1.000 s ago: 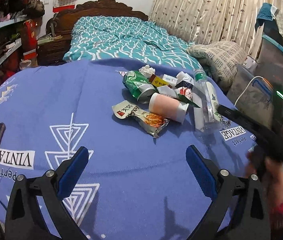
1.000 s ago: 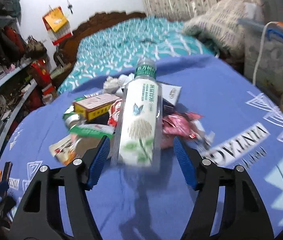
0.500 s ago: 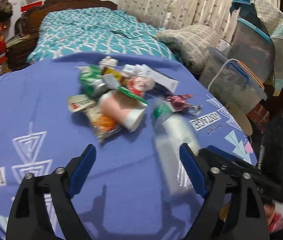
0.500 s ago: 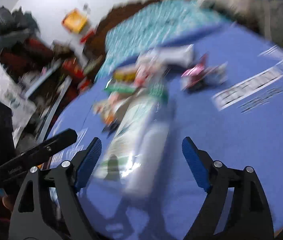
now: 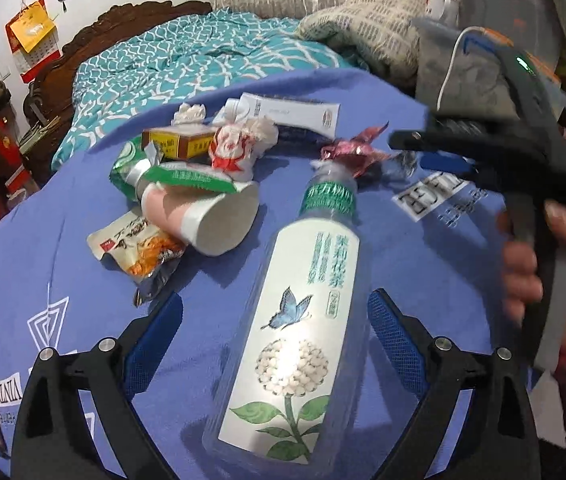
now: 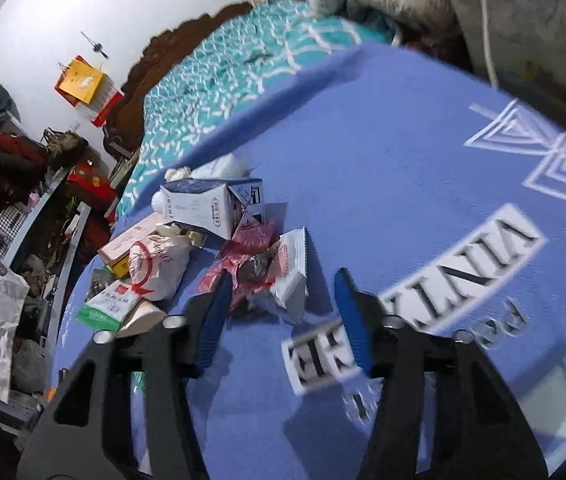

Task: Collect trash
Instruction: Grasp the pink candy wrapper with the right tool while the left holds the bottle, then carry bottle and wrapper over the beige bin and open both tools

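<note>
Between the left claw's pads: the bottle (image 5: pixel 303 312) lies on its side on the blue table (image 5: pixel 423 264), base toward the camera, green-banded neck pointing away toward the trash heap.
Long axis: runs roughly along the left claw's pointing line, tilted slightly right at the far end.
Left claw (image 5: pixel 279 344): jaws wide, pads on either side of the bottle's body and apart from it; holding nothing.
Right claw (image 6: pixel 279 312): jaws have just been closing and stand narrowed with nothing pressed between them; the red wrapper (image 6: pixel 251 260) and a white packet (image 6: pixel 293 276) lie just ahead.
Nearer hand: left, by my reading; the right hand (image 5: pixel 555 276) is off to the bottle's right.
Heap: paper cup (image 5: pixel 203 216), snack packet (image 5: pixel 139 244), carton (image 6: pixel 207 208), crumpled bag (image 6: pixel 159 264), clustered beyond the bottle's neck.
Next move calls for: closing the left jaws across the bottle's width.
</note>
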`<state>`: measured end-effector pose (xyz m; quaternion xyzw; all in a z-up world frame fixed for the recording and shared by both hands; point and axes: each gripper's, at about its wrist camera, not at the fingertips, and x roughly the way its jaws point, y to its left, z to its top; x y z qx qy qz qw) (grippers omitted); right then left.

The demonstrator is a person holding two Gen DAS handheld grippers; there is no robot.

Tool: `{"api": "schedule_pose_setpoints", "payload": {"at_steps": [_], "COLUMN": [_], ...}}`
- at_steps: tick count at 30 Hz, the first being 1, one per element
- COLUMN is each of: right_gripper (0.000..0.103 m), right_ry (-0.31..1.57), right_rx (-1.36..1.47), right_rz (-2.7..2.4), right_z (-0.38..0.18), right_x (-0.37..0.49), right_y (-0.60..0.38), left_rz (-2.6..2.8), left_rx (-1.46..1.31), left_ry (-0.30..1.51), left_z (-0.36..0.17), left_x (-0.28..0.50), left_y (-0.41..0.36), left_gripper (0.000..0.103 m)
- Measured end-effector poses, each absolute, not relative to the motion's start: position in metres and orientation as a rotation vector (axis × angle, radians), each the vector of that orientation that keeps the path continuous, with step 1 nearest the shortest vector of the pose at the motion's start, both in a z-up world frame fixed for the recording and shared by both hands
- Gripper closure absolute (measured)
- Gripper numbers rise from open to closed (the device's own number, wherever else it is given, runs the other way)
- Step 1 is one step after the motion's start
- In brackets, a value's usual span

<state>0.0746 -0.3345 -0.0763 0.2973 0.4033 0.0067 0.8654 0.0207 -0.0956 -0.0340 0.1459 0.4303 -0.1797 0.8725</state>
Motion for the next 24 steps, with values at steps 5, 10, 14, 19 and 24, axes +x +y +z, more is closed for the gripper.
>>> {"api": "schedule_pose_setpoints", "payload": {"at_steps": [5,10,14,19,24], "right_gripper": [0.084,0.084,0.085,0.085,0.085], "right_ry": [0.8,0.648,0.593,0.609,0.579], "right_rx": [0.659,0.468,0.398,0.49,0.583], "right_rz": [0.055,-0.06,-0.163,-0.216,-0.226], "right_z": [-0.072,-0.036,-0.026,-0.039,-0.045], "right_x": [0.05,-0.02,-0.057,-0.084,-0.111], "right_y": [-0.33,-0.329,-0.345,-0.377,-0.399], "left_rz": [-0.431,-0.492,-0.576,-0.648,-0.706], "left_rx": [0.319,0.281,0.28,0.297,0.287], "left_ry": [0.916,0.908,0.869,0.872,0.894], "left_z": [-0.039,-0.033,-0.018,-0.015,-0.01], "left_x": [0.016,0.005,-0.003,-0.004,-0.004], "left_y": [-0.093,-0.09,-0.105,-0.129,-0.146], "left_gripper": [0.038,0.042,0.043,0.044,0.045]}}
